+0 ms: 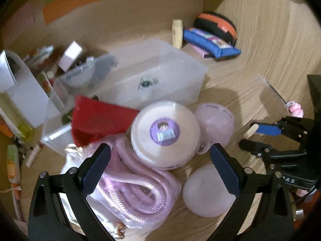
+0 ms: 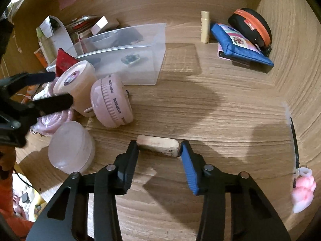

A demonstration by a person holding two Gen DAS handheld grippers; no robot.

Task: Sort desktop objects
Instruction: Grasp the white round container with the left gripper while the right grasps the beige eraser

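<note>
- Right gripper [image 2: 159,149] pitches down, jaws touching both ends of one eraser [image 2: 158,146] on the counter [image 2: 220,110], mid-front.
- Left gripper [image 1: 160,156] tilts down, jaws spread above one white tub [image 1: 165,134]; two lilac lids [image 1: 206,188] beside it.

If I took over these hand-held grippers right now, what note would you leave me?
Right hand-held gripper: jaws at both ends of the eraser on the desk; firm grip unclear.
Left hand-held gripper: open, empty, over the round white tub and pink cord.
Clear bin holds one small item.
Left: pink containers, blue pouch, most else unsorted.
</note>
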